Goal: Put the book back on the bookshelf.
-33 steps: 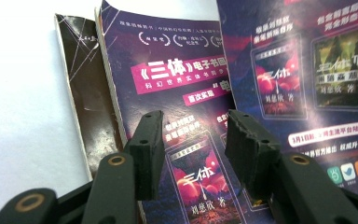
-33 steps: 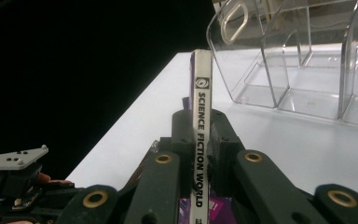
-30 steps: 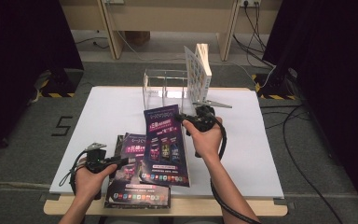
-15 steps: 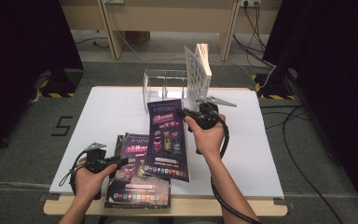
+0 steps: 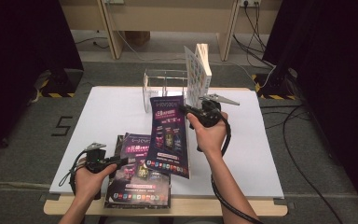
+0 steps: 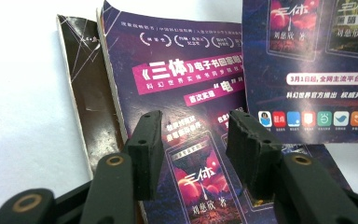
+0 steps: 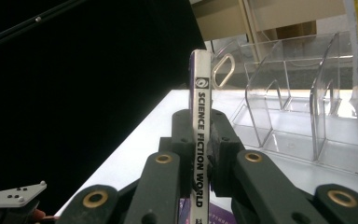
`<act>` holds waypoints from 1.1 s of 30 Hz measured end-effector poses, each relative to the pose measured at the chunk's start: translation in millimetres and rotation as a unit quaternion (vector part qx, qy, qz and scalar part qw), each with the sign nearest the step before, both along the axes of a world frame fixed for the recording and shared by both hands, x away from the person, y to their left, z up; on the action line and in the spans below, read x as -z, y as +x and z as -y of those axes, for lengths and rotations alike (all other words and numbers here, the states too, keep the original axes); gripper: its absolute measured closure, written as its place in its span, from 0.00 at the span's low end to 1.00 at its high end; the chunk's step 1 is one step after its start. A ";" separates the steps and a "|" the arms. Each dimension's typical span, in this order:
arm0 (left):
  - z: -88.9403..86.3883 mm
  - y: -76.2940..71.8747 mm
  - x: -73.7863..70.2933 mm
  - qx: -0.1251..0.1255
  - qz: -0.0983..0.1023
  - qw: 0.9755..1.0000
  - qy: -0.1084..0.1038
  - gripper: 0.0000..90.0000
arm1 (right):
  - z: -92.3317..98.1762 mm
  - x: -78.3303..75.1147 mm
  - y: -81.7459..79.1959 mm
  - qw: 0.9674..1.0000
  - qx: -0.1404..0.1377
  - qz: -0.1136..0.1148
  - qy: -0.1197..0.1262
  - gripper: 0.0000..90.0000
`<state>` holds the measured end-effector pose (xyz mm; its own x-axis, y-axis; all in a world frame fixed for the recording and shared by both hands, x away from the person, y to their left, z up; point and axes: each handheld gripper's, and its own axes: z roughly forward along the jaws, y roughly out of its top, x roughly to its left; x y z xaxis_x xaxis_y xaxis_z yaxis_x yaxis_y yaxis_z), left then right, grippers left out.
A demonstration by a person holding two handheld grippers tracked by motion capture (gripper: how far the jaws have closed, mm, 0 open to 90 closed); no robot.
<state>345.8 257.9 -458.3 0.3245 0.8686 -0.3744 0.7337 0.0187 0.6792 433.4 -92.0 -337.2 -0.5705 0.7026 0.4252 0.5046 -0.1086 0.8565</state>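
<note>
My right gripper [image 5: 188,111] is shut on the spine edge of a purple magazine [image 5: 168,135] and holds it tilted above the table, its lower end over the stack. In the right gripper view the white spine [image 7: 200,121] reads "SCIENCE FICTION WORLD" and stands upright between the pressed pads of that gripper [image 7: 200,140]. My left gripper [image 5: 120,161] rests at the left edge of the magazine stack [image 5: 137,189] near the front of the table. In the left gripper view this gripper [image 6: 196,144] is open over the top cover [image 6: 186,88], with nothing pinched.
A clear acrylic file rack [image 5: 163,86] stands at the back of the white table [image 5: 107,112]; its dividers [image 7: 298,116] lie just ahead of the held magazine. A white-covered magazine [image 5: 196,74] stands upright at the rack's right end. The table's front edge [image 5: 214,205] runs just below the stack.
The right gripper has raised the purple magazine and swung it more upright, a little toward the rack. The left hand and the stack have stayed put.
</note>
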 end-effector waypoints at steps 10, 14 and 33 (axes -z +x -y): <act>-0.4 0.1 0.2 0.001 0.000 1.000 0.001 0.61 | 1.1 -2.9 0.9 1.000 0.004 0.003 0.004 0.93; -0.3 0.0 0.3 0.002 -0.001 1.000 0.002 0.61 | 1.4 -4.1 1.1 1.000 0.006 0.007 0.002 0.93; -0.5 0.2 0.4 0.002 -0.001 1.000 0.002 0.61 | 4.5 -14.6 3.2 0.999 0.019 0.026 0.009 0.93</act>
<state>346.0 258.4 -458.7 0.3271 0.8686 -0.3723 0.7353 0.0135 0.6776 436.6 -96.5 -322.6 -0.5647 0.7169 0.4088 0.4544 -0.1434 0.8792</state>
